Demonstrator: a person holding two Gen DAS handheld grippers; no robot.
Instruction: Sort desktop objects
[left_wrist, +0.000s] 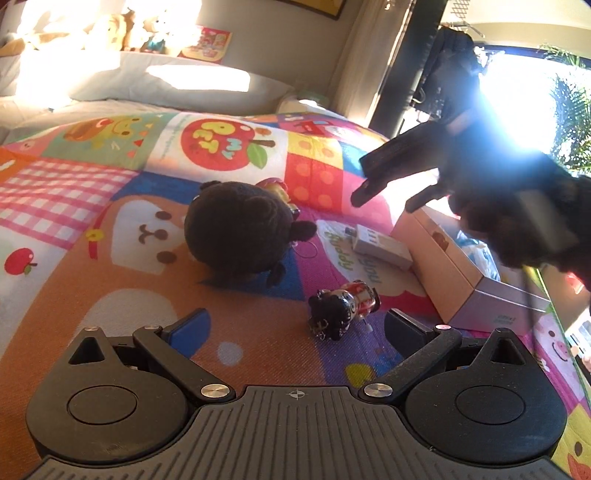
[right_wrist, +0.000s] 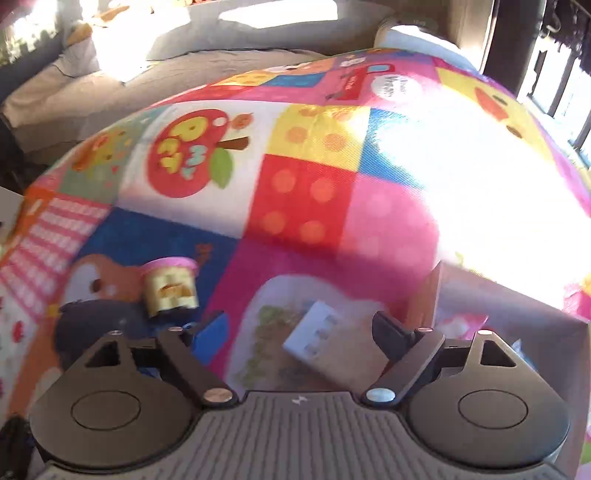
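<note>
Each gripper is being seen as black, ribbed at the base, with round housings, silver screws and blue-padded fingers.

We see a patchwork play mat in pink gingham, red with orange dots, blue, and a red apple print. On it sit a dark brown plush toy, a black-haired red-and-white figurine, a white charger, a pink box and a yellow, pink-lidded cup.
</note>
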